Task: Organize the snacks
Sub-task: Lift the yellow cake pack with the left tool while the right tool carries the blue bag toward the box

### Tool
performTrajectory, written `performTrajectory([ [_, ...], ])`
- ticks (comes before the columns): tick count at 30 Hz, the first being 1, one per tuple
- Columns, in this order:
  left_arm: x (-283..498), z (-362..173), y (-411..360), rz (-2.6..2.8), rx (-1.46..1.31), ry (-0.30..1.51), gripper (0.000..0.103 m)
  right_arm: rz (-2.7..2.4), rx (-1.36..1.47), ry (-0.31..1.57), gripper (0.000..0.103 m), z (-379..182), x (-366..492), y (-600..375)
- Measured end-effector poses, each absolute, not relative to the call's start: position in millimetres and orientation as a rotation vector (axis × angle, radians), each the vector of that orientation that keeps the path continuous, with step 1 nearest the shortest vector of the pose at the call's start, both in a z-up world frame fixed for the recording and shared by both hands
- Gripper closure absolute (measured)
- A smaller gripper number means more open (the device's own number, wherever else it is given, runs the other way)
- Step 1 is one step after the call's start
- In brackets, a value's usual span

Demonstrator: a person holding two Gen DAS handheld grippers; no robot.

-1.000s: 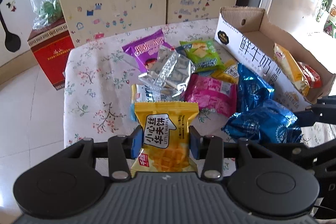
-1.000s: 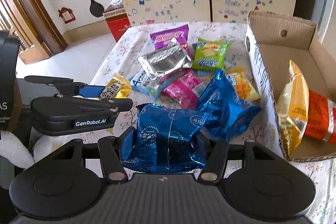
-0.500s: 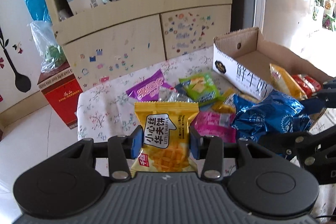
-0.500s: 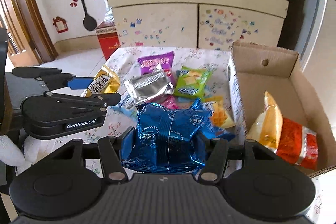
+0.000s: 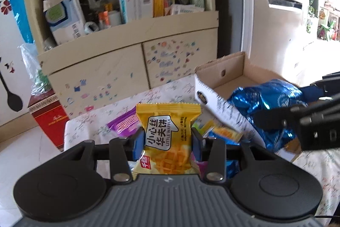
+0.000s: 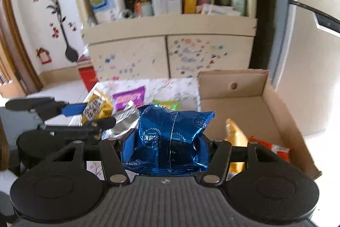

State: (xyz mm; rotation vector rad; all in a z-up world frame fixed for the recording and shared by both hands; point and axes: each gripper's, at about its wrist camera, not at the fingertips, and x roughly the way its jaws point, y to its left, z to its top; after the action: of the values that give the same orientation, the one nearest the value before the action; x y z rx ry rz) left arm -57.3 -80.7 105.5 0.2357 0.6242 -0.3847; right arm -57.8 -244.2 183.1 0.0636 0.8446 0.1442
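Left wrist view: left claw (image 5: 167,139) clamps the yellow waffle pack (image 5: 167,137), right claw (image 6: 165,142) grips the blue bag (image 6: 170,139), both now lifted toward the box (image 6: 265,99).

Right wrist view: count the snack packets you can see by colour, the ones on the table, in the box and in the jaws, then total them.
Blue packet: 1
Yellow packets: 2
Purple packet: 1
Silver packet: 1
Green packet: 1
Orange-red packet: 1
Total: 7
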Motion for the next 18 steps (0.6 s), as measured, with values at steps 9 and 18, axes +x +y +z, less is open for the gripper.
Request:
performTrajectory([
  [9,-56.3,117.1,-112.5,-0.445,0.222,0.581,0.06,0.056,0.123,0.774,0.038,201.4,-62.1,-277.9],
  [18,-46.6,123.8,-143.1,-0.525,0.207,0.563,0.06,-0.044,0.199,0.736,0.038,209.9,-64.3,-311.4],
])
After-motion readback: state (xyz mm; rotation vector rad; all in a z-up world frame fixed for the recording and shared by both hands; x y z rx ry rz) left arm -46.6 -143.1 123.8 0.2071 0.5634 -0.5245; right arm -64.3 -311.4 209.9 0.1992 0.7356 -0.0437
